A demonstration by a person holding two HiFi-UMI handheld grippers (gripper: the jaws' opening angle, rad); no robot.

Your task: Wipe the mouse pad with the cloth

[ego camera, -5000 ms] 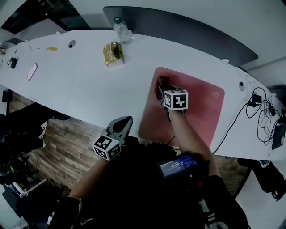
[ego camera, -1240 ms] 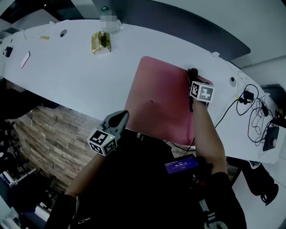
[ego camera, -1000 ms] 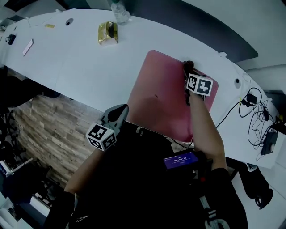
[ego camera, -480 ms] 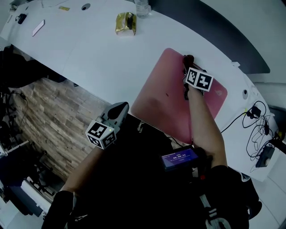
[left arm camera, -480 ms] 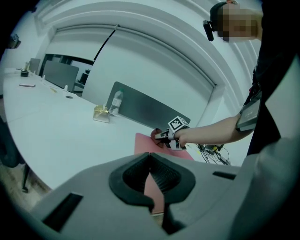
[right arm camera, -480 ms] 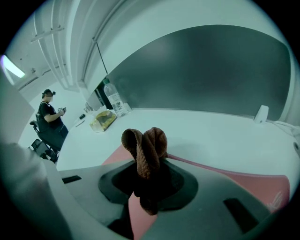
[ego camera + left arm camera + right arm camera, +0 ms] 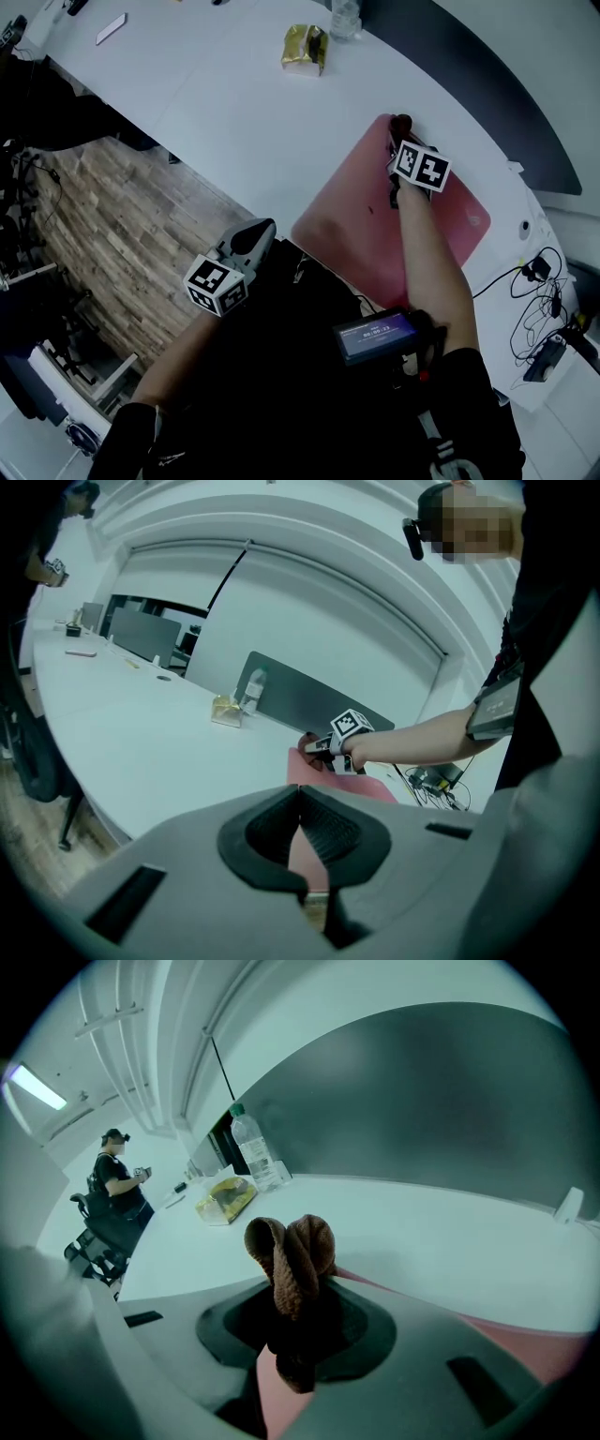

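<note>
Right claw (image 7: 397, 141) has dragged the cloth (image 7: 292, 1255) to the mouse pad's (image 7: 347, 225) corner.

Grey left gripper (image 7: 263, 227), marker cube (image 7: 217, 286), black clothing (image 7: 281, 384)

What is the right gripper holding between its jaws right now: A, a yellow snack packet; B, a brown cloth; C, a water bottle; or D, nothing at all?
B: in its own view the right gripper has its jaws clamped on a bunched brown cloth, at the far edge of the pink mouse pad.
</note>
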